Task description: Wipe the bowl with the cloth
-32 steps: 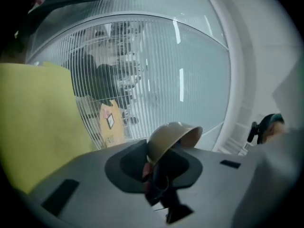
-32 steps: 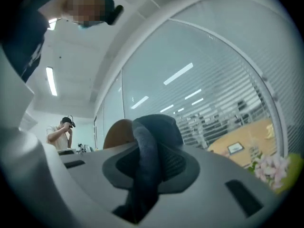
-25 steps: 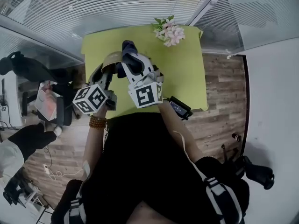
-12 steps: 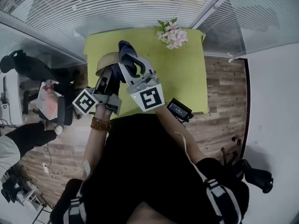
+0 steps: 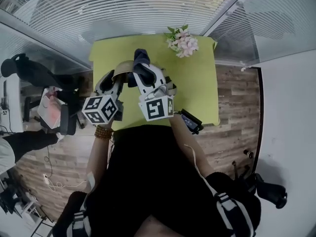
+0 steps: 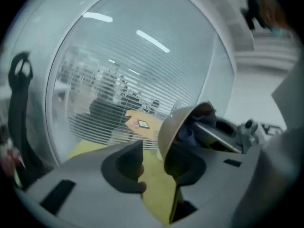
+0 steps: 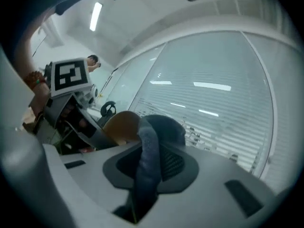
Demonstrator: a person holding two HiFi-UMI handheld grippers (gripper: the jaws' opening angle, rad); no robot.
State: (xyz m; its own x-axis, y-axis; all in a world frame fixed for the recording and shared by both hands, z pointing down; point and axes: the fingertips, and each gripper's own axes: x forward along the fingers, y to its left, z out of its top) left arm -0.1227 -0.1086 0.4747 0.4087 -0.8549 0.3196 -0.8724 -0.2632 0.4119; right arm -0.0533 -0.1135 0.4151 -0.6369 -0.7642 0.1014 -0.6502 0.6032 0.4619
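A tan bowl [image 5: 121, 68] is tipped on its side over the green table [image 5: 197, 83], at the tip of my left gripper [image 5: 116, 79]. In the left gripper view the bowl [image 6: 176, 127] lies against the right-hand finger. The jaws of the left gripper [image 6: 154, 163] are opening, and a gap shows beside the other finger, so nothing is pinched. My right gripper [image 5: 143, 75] is shut on a dark blue cloth [image 5: 141, 64], pushed into the bowl's mouth. In the right gripper view the cloth [image 7: 148, 151] runs up between the jaws of the right gripper [image 7: 147, 167] to the bowl [image 7: 118, 125].
A bunch of pink flowers [image 5: 182, 41] lies at the table's far right. A black device [image 5: 190, 118] hangs at the near right edge. Glass walls with blinds close the far side. An office chair [image 5: 29, 70] stands on the wood floor to the left.
The left gripper's marker cube has swung and risen closer to the right one. Bowl, cloth and right gripper have drifted slightly to the right.
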